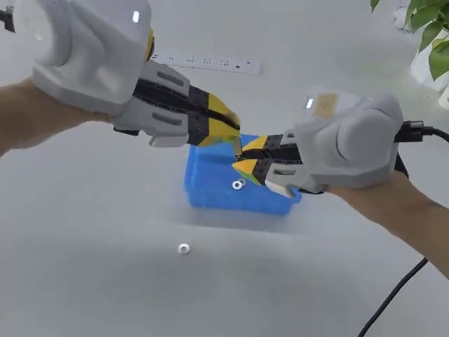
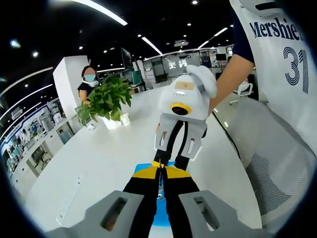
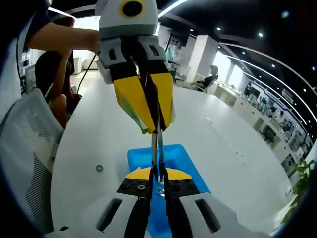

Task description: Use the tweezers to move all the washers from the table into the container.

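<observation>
A blue container (image 1: 210, 193) sits mid-table with one washer (image 1: 238, 184) inside it. Another washer (image 1: 183, 248) lies on the white table in front of it, also seen as a washer (image 3: 99, 168) left of the container (image 3: 183, 158). Thin silver tweezers (image 3: 155, 139) run between the two grippers above the container. My left gripper (image 1: 231, 133) reaches in from the upper left and is shut on the tweezers' upper part. From the right, my right gripper (image 1: 242, 165) meets it, jaws closed on the lower end (image 3: 158, 173).
A white power strip (image 1: 207, 62) lies at the table's far side. A potted plant (image 1: 428, 28) stands at the far right corner. A black cable (image 1: 393, 295) trails from the right gripper over the near right. A mesh chair (image 2: 272, 163) stands beside the table.
</observation>
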### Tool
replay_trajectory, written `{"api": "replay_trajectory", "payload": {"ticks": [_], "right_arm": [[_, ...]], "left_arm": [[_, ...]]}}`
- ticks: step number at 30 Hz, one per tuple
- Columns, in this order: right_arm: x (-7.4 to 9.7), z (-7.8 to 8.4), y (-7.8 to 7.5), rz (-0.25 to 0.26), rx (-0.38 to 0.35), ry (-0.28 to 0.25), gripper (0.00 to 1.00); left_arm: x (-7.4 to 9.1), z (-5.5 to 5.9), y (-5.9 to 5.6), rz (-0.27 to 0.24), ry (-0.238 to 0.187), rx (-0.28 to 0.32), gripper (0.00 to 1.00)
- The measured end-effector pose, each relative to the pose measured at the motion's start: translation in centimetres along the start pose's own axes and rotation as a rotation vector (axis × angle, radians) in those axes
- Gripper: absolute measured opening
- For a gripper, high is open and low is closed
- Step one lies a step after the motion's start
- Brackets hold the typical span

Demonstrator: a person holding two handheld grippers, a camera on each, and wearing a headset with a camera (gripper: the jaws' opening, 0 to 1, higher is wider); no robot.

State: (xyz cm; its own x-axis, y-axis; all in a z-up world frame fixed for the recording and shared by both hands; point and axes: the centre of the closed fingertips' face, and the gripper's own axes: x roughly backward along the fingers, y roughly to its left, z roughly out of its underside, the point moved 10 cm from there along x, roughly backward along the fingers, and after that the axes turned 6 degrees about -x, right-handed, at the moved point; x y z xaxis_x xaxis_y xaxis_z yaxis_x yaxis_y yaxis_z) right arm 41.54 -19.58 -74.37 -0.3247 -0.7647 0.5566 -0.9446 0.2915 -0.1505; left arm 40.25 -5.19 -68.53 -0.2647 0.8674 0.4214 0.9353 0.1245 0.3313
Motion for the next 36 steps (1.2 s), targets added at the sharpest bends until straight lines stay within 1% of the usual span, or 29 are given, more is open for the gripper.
{"api": "replay_trajectory", "payload": {"ticks": [5, 7, 8, 10, 14, 18, 21, 25, 28, 29, 31, 33, 35, 36], "right_arm": [[-1.0, 0.8, -0.5, -0.002, -0.017, 0.02, 0.1], [-1.4, 1.2, -0.7, -0.003, -0.032, 0.029, 0.1], [-1.6, 1.3, -0.7, -0.002, -0.035, 0.04, 0.1], [-1.9, 1.8, -0.7, 0.0, -0.029, 0.058, 0.1], [-2.2, 2.3, -0.6, 0.0, -0.045, 0.071, 0.11], [-2.3, 2.7, -0.6, 0.001, -0.077, 0.079, 0.11], [-2.4, 2.9, -0.6, 0.008, -0.087, 0.094, 0.11], [-2.0, 2.8, -0.5, 0.01, -0.092, 0.091, 0.12], [-1.5, 2.5, -0.3, 0.022, -0.099, 0.073, 0.12], [-1.2, 2.2, -0.2, 0.024, -0.102, 0.057, 0.12], [-0.9, 1.8, 0.1, 0.024, -0.097, 0.04, 0.12], [-0.5, 1.0, 0.6, 0.026, -0.068, 0.021, 0.12], [-0.1, 0.4, 1.1, 0.017, -0.05, -0.008, 0.13], [0.0, 0.1, 1.3, 0.017, -0.043, -0.01, 0.13]], "left_arm": [[-0.8, 1.2, 0.6, 0.01, 0.021, 0.025, 0.06], [-1.1, 1.8, 0.8, 0.022, 0.019, 0.062, 0.06], [-1.3, 2.3, 0.9, 0.023, 0.029, 0.065, 0.06], [-1.5, 2.7, 0.9, 0.035, 0.043, 0.07, 0.06], [-1.9, 3.3, 0.9, 0.044, 0.043, 0.087, 0.06], [-2.3, 3.5, 0.9, 0.045, 0.048, 0.098, 0.06], [-2.5, 3.9, 0.9, 0.041, 0.058, 0.108, 0.06], [-2.4, 3.5, 0.8, 0.042, 0.054, 0.105, 0.06], [-1.9, 3.0, 0.5, 0.041, 0.062, 0.084, 0.06], [-1.7, 2.8, 0.3, 0.041, 0.063, 0.08, 0.06], [-1.2, 2.3, -0.1, 0.04, 0.065, 0.062, 0.06], [-0.7, 1.9, -0.4, 0.041, 0.07, 0.042, 0.06], [0.1, 1.1, -1.0, 0.039, 0.075, 0.024, 0.06], [0.8, 0.7, -1.3, 0.034, 0.073, 0.016, 0.06]]}}
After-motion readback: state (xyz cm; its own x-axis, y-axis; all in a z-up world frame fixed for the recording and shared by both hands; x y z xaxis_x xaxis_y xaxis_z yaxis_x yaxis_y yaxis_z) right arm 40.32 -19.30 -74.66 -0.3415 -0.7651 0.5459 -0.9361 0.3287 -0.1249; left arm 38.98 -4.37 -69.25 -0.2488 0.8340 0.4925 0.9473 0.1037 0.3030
